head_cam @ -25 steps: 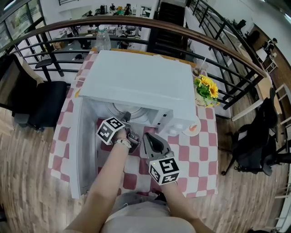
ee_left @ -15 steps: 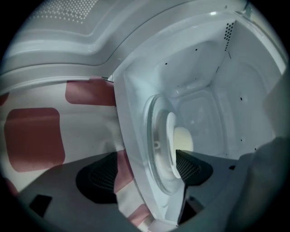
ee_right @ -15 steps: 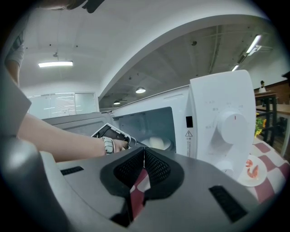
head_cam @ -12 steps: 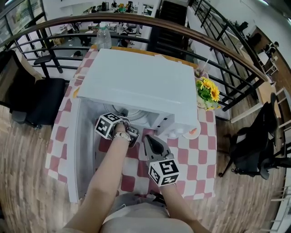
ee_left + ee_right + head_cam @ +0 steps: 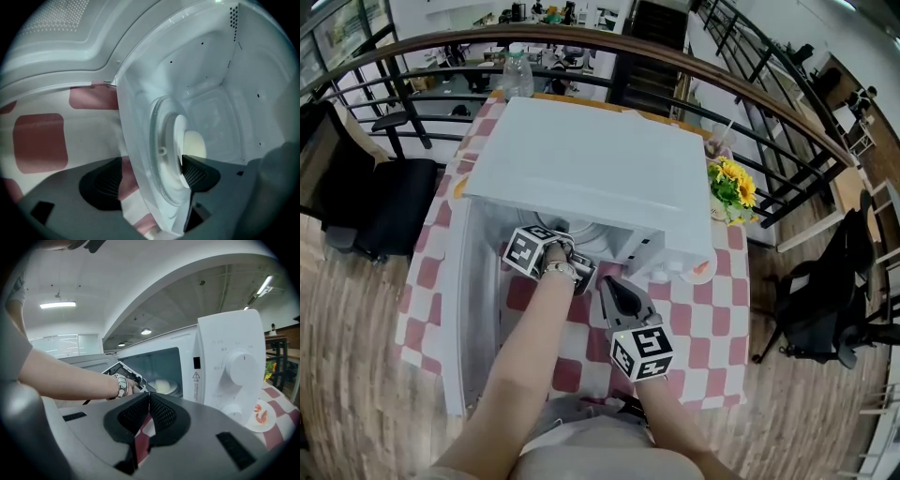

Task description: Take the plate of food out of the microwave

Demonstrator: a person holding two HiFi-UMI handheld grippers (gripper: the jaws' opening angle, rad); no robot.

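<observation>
— While the microwave point(image 5: 591, 178) stands with its door point(image 5: 473, 319) swung open toward the table's left edge, where is the plate of food to be found?

— It is seen inside the cavity. The white plate point(image 5: 179, 136) is set on the glass turntable point(image 5: 161, 157), and a pale, rounded piece of food point(image 5: 195, 145) is carried on it.

— How is the left gripper point(image 5: 150, 178) held?

— It is held at the cavity's mouth with its jaws spread apart, and nothing is clamped. One pad point(image 5: 199, 174) is seen against the plate's near rim, though contact cannot be judged. The other pad lies outside, below the lip of the cavity floor, over the red-and-white checked tablecloth point(image 5: 40, 140).

— And the right gripper point(image 5: 149, 401)?

— Its jaws are pressed together with nothing caught between them. It is held in front of the microwave, near the table's front edge, clear of the oven and faced toward its front, where the control panel point(image 5: 229, 376) with two dials is seen.

— What else is placed on the table?

— A bunch of yellow flowers point(image 5: 729, 183) is stood near the right edge, just beside the microwave. A clear bottle point(image 5: 517, 70) is placed at the far edge, behind it.
</observation>
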